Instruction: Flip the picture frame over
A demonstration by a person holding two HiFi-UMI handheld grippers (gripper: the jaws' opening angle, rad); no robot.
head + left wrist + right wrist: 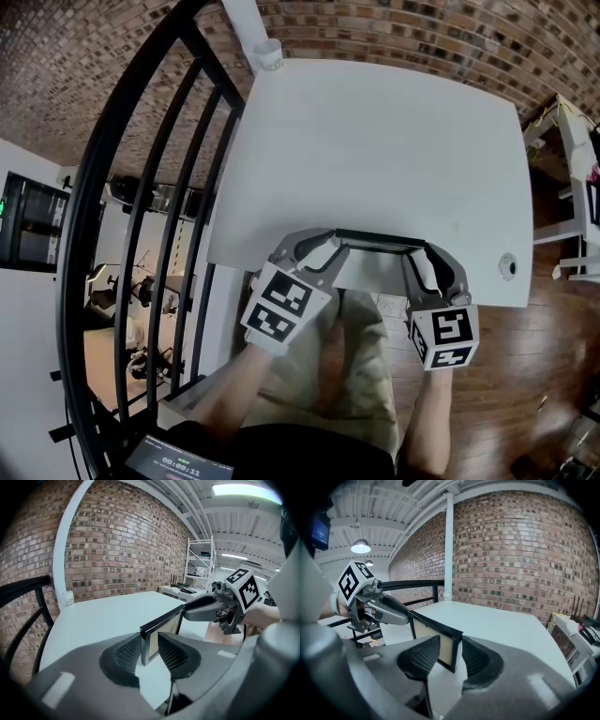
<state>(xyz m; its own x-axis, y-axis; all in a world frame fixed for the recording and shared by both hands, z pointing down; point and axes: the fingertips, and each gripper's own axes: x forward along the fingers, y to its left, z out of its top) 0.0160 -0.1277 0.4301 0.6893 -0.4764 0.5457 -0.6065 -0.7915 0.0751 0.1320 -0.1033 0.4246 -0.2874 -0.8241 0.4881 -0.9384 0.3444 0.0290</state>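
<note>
A black picture frame (380, 240) with a cream inner face stands on its long edge over the near edge of the white table (375, 141). My left gripper (316, 255) is shut on its left end and my right gripper (424, 264) on its right end. In the left gripper view the frame (161, 627) runs from between my left gripper's (151, 651) pads to the right gripper (206, 607) on its far end. In the right gripper view the frame (433, 637) sits between my right gripper's (450, 656) pads, and the left gripper (389, 611) clamps the other end.
A white cup (268, 53) stands at the table's far left corner beside a white pillar (448, 545). A black metal railing (141, 216) runs along the table's left side. A round cable hole (507, 265) sits near the front right corner. White shelving (572, 150) stands to the right.
</note>
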